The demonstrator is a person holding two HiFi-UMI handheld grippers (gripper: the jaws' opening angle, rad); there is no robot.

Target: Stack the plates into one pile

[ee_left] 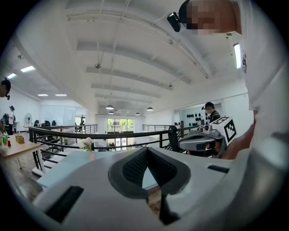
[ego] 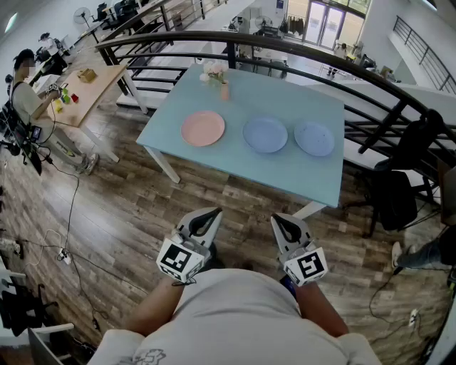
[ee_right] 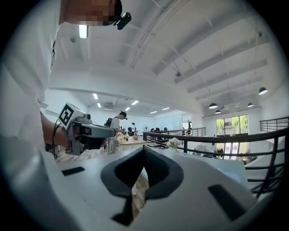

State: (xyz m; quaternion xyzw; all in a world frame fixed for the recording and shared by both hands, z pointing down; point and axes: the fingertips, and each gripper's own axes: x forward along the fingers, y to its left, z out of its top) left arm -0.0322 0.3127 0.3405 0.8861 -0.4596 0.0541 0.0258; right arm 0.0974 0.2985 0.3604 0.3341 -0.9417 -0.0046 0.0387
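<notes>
Now: left tongs [ego: 207, 215] and right tongs [ego: 283, 222] are hanging closed, empty | round pink plate [ego: 203, 128], round blue plate [ego: 265, 134], round paler blue plate [ego: 314, 137] are lying apart on light-blue tabletop [ego: 285, 172]

Bright, even light: daylight thru far windows [ego: 324, 21] plus ceiling lamps [ee_right: 262, 90]. Shadows soft, faint. Focus sharp overall. Heavy fisheye bending at edges; black vignette round both gripper views.
</notes>
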